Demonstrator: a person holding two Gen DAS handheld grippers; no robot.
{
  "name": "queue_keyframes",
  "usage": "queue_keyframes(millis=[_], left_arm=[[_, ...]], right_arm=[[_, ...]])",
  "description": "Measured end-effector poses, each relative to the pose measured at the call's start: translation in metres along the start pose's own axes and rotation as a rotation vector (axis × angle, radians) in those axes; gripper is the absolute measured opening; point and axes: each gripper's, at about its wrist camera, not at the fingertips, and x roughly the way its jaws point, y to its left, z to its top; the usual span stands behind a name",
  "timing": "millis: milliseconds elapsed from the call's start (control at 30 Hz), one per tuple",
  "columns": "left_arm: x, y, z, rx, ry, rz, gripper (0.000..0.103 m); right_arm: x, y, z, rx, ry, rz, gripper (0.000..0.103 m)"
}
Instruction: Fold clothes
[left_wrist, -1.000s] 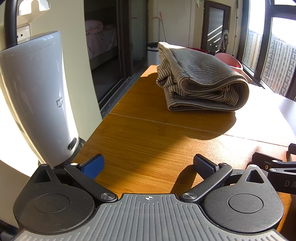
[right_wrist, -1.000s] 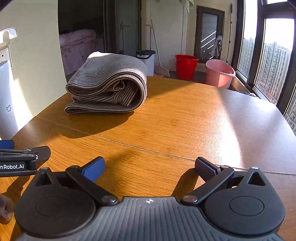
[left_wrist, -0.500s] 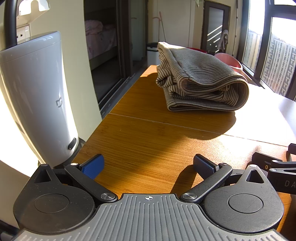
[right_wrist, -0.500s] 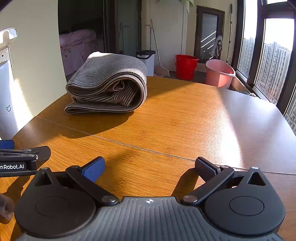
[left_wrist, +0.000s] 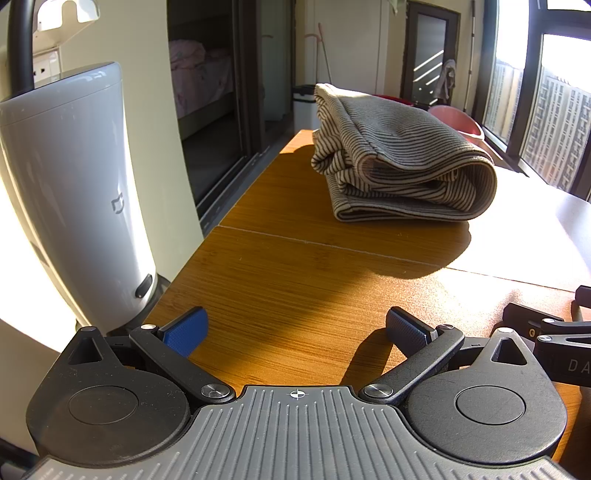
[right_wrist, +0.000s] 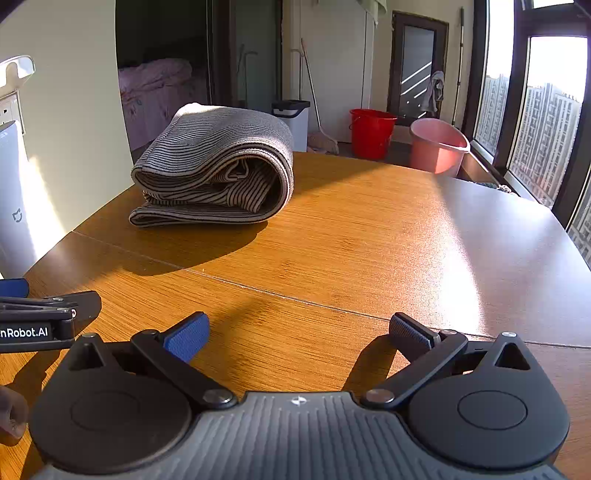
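Observation:
A striped beige and dark garment (left_wrist: 402, 162) lies folded in a thick bundle on the far part of the wooden table (left_wrist: 295, 266); it also shows in the right wrist view (right_wrist: 218, 173). My left gripper (left_wrist: 295, 328) is open and empty, low over the near table edge, well short of the garment. My right gripper (right_wrist: 299, 332) is open and empty too, near the front of the table (right_wrist: 369, 240). The left gripper's side (right_wrist: 44, 321) shows at the left edge of the right wrist view.
A tall white appliance (left_wrist: 70, 192) stands beside the table's left edge. Beyond the table are a red bucket (right_wrist: 371, 131), a pink basin (right_wrist: 437, 146), a white bin (right_wrist: 293, 118), a broom and a bedroom doorway. Windows run along the right.

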Motion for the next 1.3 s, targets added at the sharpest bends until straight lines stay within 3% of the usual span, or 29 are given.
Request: queue_keyframes(millis=[633, 733, 800, 867, 933, 1000, 1167, 1300], left_arm=[[-0.001, -0.001, 0.000, 0.002, 0.002, -0.002, 0.103], [-0.002, 0.002, 0.002, 0.011, 0.006, -0.055, 0.103], [-0.002, 0.006, 0.004, 0.020, 0.006, -0.113, 0.103], [-0.009, 0.018, 0.004, -0.021, -0.028, -0.237, 0.103], [-0.021, 0.041, 0.003, -0.120, -0.123, -0.348, 0.103], [-0.030, 0.065, 0.003, -0.219, -0.214, -0.403, 0.103], [-0.037, 0.100, 0.007, -0.331, -0.276, -0.341, 0.103], [-0.049, 0.112, 0.004, -0.316, -0.358, -0.255, 0.103]], right_arm=[[-0.001, 0.000, 0.000, -0.001, 0.000, 0.000, 0.103], [0.001, 0.003, 0.001, -0.020, 0.001, 0.019, 0.103], [0.003, 0.009, 0.003, -0.066, 0.001, 0.073, 0.103], [0.005, 0.023, 0.005, -0.141, 0.002, 0.164, 0.103], [0.005, 0.042, 0.005, -0.224, 0.002, 0.263, 0.103], [0.005, 0.071, 0.005, -0.338, 0.004, 0.401, 0.103], [0.004, 0.132, 0.004, -0.572, 0.007, 0.684, 0.103], [0.006, 0.143, 0.006, -0.606, 0.009, 0.727, 0.103]])
